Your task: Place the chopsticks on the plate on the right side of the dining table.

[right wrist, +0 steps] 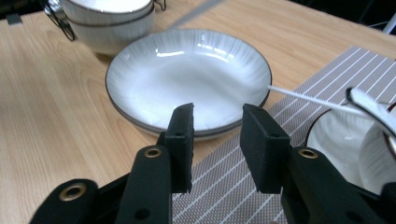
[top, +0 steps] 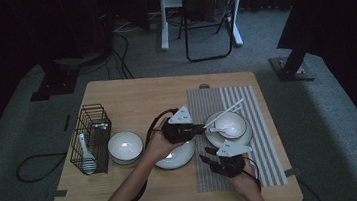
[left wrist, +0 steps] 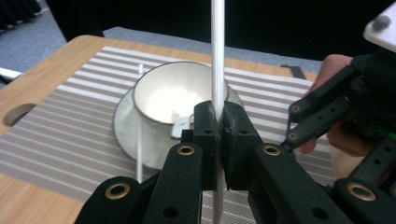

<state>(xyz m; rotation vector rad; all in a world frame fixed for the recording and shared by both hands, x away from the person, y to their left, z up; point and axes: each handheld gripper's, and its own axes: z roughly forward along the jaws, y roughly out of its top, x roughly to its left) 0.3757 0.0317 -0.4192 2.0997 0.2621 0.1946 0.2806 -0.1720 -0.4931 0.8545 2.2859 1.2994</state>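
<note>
My left gripper (top: 200, 127) (left wrist: 219, 126) is shut on a thin white chopstick (left wrist: 217, 56) (top: 228, 110), which stands upright between its pads in the left gripper view. Just beyond it, a white bowl (left wrist: 173, 91) (top: 229, 124) sits on a saucer (left wrist: 122, 123) on the striped placemat (top: 267, 146). A second white chopstick (left wrist: 139, 121) lies across the saucer's rim. My right gripper (top: 207, 154) (right wrist: 215, 140) is open with nothing between its jaws, low over the placemat's edge and facing a shallow white plate (right wrist: 187, 74) (top: 175, 157).
A white bowl (top: 125, 147) stands left of the shallow plate, with stacked bowls (right wrist: 107, 18) in the right gripper view. A black wire basket (top: 90, 140) holding a spoon sits at the table's left. A chair (top: 208, 22) stands on the floor beyond the table.
</note>
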